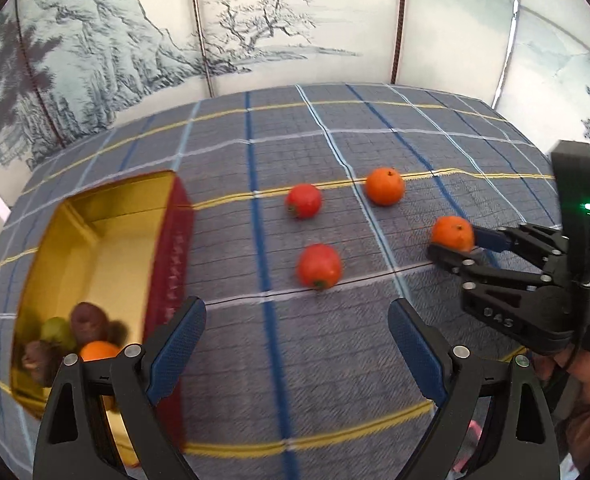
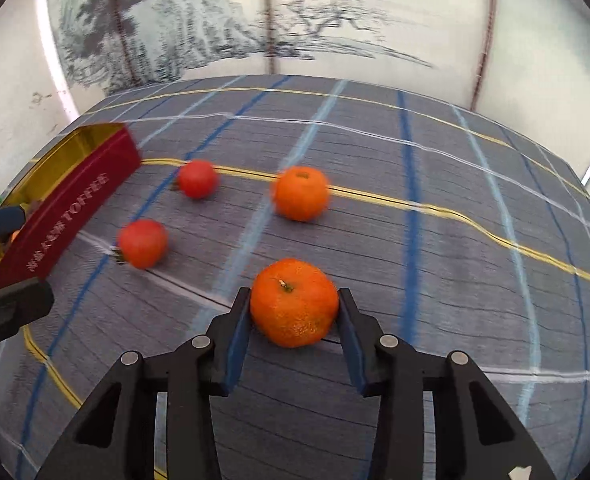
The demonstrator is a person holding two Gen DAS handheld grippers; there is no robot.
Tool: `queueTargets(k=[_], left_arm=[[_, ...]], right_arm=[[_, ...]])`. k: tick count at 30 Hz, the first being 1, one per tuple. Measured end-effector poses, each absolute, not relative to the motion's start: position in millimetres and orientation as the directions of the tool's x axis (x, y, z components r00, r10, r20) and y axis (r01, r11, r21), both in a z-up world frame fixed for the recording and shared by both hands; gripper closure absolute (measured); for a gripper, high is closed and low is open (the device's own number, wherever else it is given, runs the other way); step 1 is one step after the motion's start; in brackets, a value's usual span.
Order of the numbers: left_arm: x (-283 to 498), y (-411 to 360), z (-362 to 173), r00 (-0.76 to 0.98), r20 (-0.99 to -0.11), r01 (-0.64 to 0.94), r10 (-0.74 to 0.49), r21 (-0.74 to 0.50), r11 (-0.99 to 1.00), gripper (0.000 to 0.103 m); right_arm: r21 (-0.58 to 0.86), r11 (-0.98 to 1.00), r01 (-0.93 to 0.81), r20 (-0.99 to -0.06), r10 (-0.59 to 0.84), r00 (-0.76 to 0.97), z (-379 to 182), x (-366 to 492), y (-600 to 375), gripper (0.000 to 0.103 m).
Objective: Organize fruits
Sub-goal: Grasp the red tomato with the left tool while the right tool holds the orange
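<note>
Gripping a tangerine (image 2: 294, 303) with your right tool (image 2: 295, 322), your left tool (image 1: 297, 330) gapes empty; tin (image 1: 95, 216) contents blur, half-hidden.

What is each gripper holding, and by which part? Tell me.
The right gripper is closed on a mandarin, pads against its two opposite sides, stem up, fruit apparently on the cloth. The left gripper is open and holds nothing.

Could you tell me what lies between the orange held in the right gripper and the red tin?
In the right wrist view, the nearer tomato sits between the orange in the right gripper and the red tin, on the plaid cloth.
</note>
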State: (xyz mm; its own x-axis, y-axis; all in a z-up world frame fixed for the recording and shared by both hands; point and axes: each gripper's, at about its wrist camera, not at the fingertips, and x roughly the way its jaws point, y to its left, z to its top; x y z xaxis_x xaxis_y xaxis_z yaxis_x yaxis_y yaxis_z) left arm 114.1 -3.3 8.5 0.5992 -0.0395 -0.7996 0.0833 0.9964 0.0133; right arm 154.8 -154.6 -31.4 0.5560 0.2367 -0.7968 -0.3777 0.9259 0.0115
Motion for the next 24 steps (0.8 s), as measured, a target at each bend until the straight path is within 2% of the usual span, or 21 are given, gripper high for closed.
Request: queueTargets(k=[5,7,10,17,24], left_arm=[[130,-8,-2,0.574,-0.817,0.074,-0.05,-0.009,0.997,0.018],[138,-8,-7,0.564,-0.824,0.067,-0.048,-0.012,0.998,0.029],[147,-6,-12,0.549,-0.833,0.063,-0.064,-0.036,0.997,0.038],[159,-7,-22,0.536,-0.841,0.065,-0.074,-0.046,0.997,0.043],[167,-6,-31,0.517,-0.851,0.074,-0.091,-0.062,0.995,0.067]], right_arm=[[0.012,0.938,-0.346,-0.797,0.218,0.563,-32,157,-177,0.065],[0.023,0.94,-0.341,-0.796,0.224,0.562,-32,157,-180,0.065],[0.019,0.939,-0.343,-0.797,0.221,0.562,-32,158,-178,0.064],[0.035,0.937,-0.346,-0.796,0.236,0.557,-32,158,-180,0.064],[0.037,0.936,-0.349,-0.796,0.239,0.556,-32,157,-180,0.062]])
